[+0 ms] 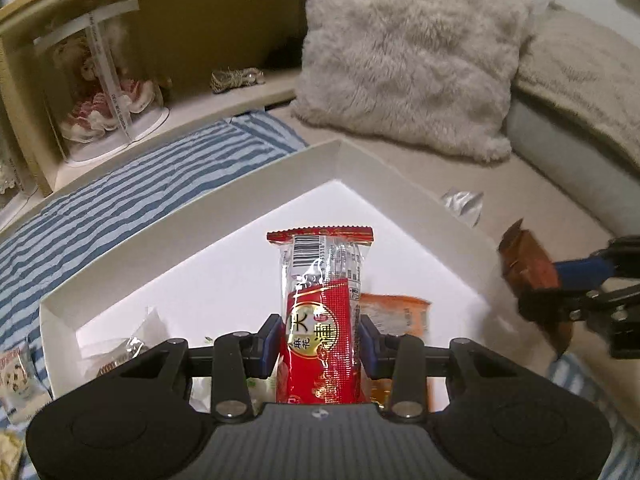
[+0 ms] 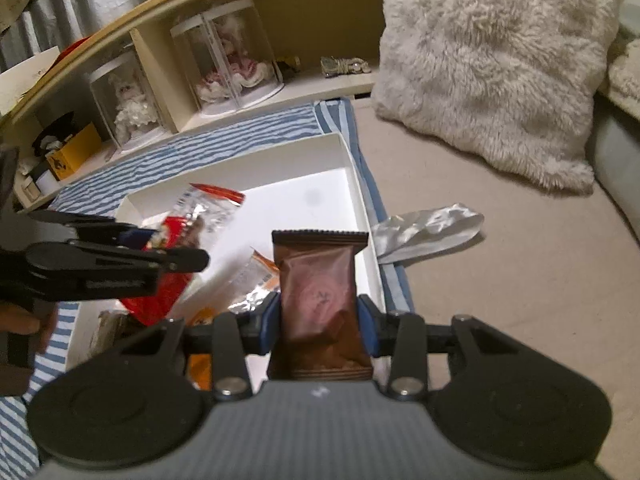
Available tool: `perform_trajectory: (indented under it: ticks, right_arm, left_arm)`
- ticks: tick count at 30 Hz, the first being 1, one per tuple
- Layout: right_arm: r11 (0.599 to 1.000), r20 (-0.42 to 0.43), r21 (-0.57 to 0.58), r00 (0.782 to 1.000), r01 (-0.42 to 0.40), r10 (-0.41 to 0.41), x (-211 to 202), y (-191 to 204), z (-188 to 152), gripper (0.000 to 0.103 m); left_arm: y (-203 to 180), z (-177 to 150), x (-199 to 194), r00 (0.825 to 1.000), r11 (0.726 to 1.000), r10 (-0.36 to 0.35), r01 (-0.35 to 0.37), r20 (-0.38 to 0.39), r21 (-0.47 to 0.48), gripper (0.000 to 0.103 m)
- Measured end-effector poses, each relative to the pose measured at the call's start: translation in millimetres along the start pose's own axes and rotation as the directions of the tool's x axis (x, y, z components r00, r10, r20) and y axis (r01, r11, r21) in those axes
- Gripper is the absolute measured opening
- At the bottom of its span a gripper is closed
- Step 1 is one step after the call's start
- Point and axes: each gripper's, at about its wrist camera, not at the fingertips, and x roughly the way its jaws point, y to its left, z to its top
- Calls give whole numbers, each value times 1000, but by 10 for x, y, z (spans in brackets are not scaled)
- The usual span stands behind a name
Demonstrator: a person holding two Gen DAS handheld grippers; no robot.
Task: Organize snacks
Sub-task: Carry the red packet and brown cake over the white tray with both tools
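My left gripper [image 1: 319, 338] is shut on a red snack packet [image 1: 320, 304] with a barcode and holds it upright over the white box [image 1: 200, 236]. My right gripper [image 2: 319, 326] is shut on a brown snack packet [image 2: 320, 296] and holds it over the box's right wall [image 2: 360, 200]. The right gripper [image 1: 560, 296] with its brown packet [image 1: 528, 264] shows at the right edge of the left wrist view. The left gripper [image 2: 160, 256] with the red packet [image 2: 168, 280] shows at the left of the right wrist view. An orange packet [image 1: 396, 312] and a clear packet [image 1: 124, 344] lie in the box.
A silver wrapper [image 2: 428, 228] lies on the beige surface right of the box. A fluffy cushion [image 2: 492, 64] stands behind it. The box sits on a blue striped cloth [image 1: 120, 184]. A wooden shelf [image 2: 224, 24] with dolls in clear cases stands at the back. More snacks [image 1: 16, 372] lie left of the box.
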Motion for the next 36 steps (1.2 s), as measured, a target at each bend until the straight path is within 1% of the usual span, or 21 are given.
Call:
perform_trajectory:
  ticks: [3,9,11,13,16,22,23,25,30,31,33,36]
  right_arm:
    - [1000,-5,-9,1000,-3,3,58,20,-5,47]
    - [1000,-40,-18,999,-5,5,252,83,4,47]
    - [999,-59,-34,998,23,-26,335,123,-22,47]
    - [996,-82,-55,993,77,-81,402,169,-43,47]
    - [988,-105,-81,985,130,-138,466,193,-67,47]
    - [982,-136,-110,976,156,-170,582,221,-41,46]
    - [982,-145,-108,975,153,-168,618,229,-43,47]
    - [988,-158,-98,978,123,-137,687,250,-42,46]
    - [997,-158,-67,987,27,-37,753,347,-6,47]
    - [997,-160,-67,986,30,-41,753,357,2,47]
    - [995,-164,-67,983,76,-87,759,339,21,47]
    - [989,-172,-23,974,146,-147,722,234,37,47]
  left_arm:
    - [27,-22,106,1000,999,29,-28,-11,32,42]
    - [-23,-90,224,999,998,-43,44,-33,51,42]
    - [-60,-116,248,997,996,-68,70,-39,48,42]
    - [-89,-139,264,997,996,-66,69,-42,62,42]
    - [-58,-170,297,997,996,-59,62,-49,66,43]
    - [104,-211,271,998,996,-22,26,-51,84,43]
    - [143,-217,264,998,996,-21,25,-51,80,43]
    - [211,-232,253,998,997,-19,22,-52,70,43]
    - [238,-252,225,999,997,-19,23,-49,75,44]
    - [232,-255,223,999,997,-18,21,-48,76,44]
    - [220,-255,224,999,997,-18,21,-45,69,44]
    - [156,-248,232,999,997,-34,36,-38,72,44]
